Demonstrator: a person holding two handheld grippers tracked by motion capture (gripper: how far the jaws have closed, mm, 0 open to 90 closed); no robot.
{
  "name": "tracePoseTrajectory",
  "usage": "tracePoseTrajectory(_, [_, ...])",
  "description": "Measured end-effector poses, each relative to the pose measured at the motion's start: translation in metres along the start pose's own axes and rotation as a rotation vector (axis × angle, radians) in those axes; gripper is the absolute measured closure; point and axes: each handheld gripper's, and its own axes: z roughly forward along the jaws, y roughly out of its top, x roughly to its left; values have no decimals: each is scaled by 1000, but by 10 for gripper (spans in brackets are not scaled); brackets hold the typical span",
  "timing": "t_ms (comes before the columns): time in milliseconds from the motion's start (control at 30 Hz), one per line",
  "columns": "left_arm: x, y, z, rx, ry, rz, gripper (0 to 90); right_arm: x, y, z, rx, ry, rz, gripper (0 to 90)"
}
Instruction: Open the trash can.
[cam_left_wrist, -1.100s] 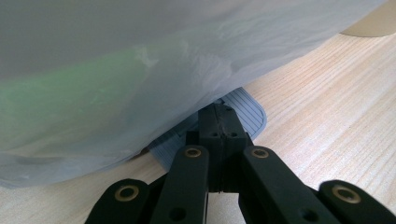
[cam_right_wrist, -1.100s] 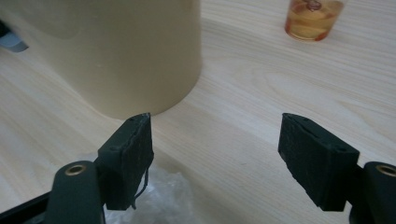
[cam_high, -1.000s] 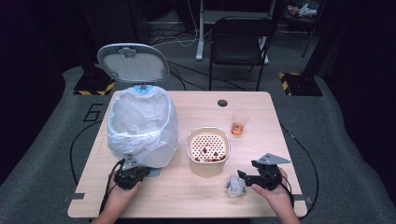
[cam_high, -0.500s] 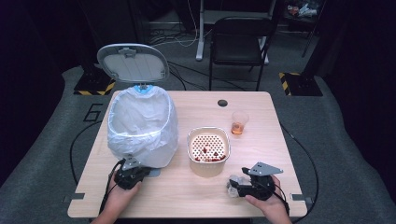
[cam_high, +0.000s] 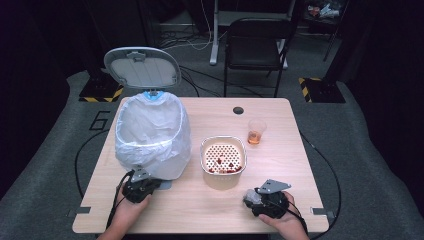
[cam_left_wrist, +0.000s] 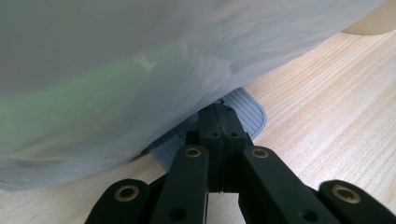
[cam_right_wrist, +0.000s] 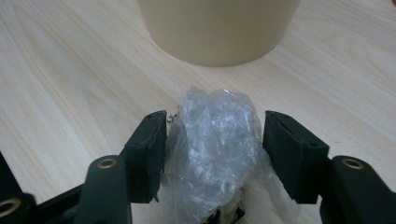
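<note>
While my right claw (cam_right_wrist: 212, 140) has just been closing, its jaws straddle the crumpled wad of clear plastic film (cam_right_wrist: 215, 154) lying on the pale wooden surface (cam_right_wrist: 70, 70), just in front of the cream colander bowl (cam_right_wrist: 219, 28); I cannot tell whether both pads press yet. My left claw (cam_left_wrist: 218, 123) is together, tips on the grey ribbed pedal (cam_left_wrist: 243, 109) under the white-bagged bin (cam_high: 152, 135).

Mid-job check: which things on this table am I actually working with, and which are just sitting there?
In the job:
- crumpled plastic wrap, between the closing jaws of the right gripper
- pedal of the lined bin, under the shut left gripper

Lying about:
- strainer bowl
- cup of amber drink
- folding chair
</note>
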Motion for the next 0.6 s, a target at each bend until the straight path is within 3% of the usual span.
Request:
tracePoseTrajectory(167, [0,0,0,-6,-4,6,900,-1,-2,6,45,21,-30,525])
tracePoseTrajectory(200, [0,0,0,-6,-3,5,900,0,-3,8,50,26,-7,544])
tracePoseTrajectory(300, [0,0,0,-6,-4,5,900,-2,-2,8,65,44,-1,585])
tracePoseTrajectory(600, [-1,0,0,-1,2,9,900,-6,8,-7,6,73,70,626])
